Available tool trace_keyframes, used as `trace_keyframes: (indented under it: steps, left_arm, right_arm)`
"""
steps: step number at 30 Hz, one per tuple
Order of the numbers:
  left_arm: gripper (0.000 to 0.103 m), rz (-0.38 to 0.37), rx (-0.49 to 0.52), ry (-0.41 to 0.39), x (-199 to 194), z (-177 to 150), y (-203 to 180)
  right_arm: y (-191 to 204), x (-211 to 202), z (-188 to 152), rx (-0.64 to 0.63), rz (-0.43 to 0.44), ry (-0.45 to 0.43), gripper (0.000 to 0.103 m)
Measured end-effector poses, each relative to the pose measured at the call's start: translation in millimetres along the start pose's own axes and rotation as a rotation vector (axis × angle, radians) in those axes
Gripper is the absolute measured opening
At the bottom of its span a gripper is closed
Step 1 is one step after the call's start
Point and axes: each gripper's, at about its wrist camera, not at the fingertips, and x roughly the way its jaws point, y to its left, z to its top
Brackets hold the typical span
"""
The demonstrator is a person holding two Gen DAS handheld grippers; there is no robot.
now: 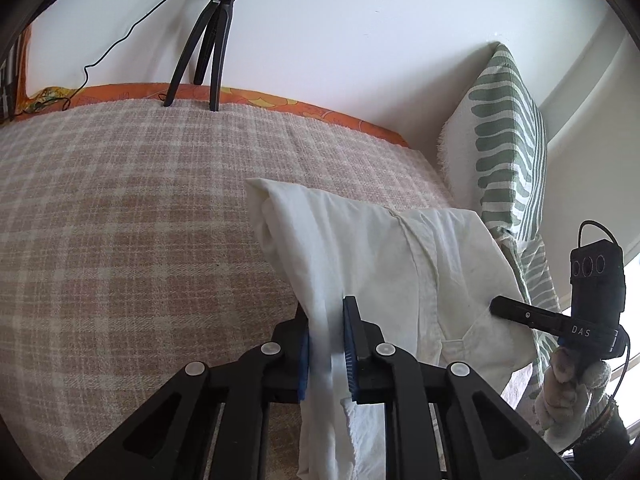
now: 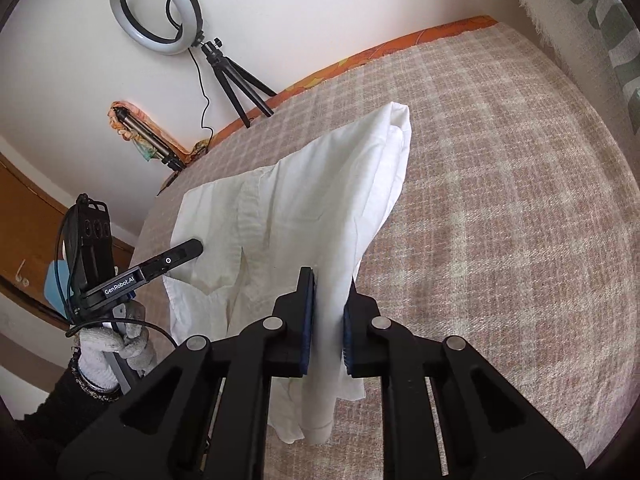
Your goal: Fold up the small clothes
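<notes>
White garment [image 1: 360,248] pinched, lower folds hidden by jaws

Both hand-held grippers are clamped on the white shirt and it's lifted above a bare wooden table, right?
Not quite. Both the left hand-held gripper and right hand-held gripper clamp the white shirt, but it hangs above a plaid blanket, as the right wrist view shows.

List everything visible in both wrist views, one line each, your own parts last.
white cotton garment: one, white, lifted over the bed, pinched by both claws
checked woven blanket: one, beige and cream, covering the bed
orange patterned sheet: one, orange, along the bed's far edge
green-striped white pillow: one, against the wall
ring light: one, white, on a black tripod
second tripod: one, dark, by the wall
left claw: black, shut on garment
right claw: black, shut on garment
</notes>
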Motion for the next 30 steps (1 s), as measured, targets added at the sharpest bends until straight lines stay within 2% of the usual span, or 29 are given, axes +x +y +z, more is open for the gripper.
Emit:
trace_keyframes:
  steps: [5, 15, 30]
  left_arm:
    - [0.012, 0.02, 0.046, -0.052, -25, 0, 0]
    - [0.012, 0.027, 0.046, -0.125, -77, -11, 31]
    - [0.008, 0.101, -0.003, -0.243, -152, -11, 109]
  right_arm:
    - [30, -4, -6, -0.065, -0.017, -0.011, 0.013]
    - [100, 5, -18, -0.169, -0.013, -0.033, 0.013]
    - [200, 77, -17, -0.216, 0.087, -0.012, 0.012]
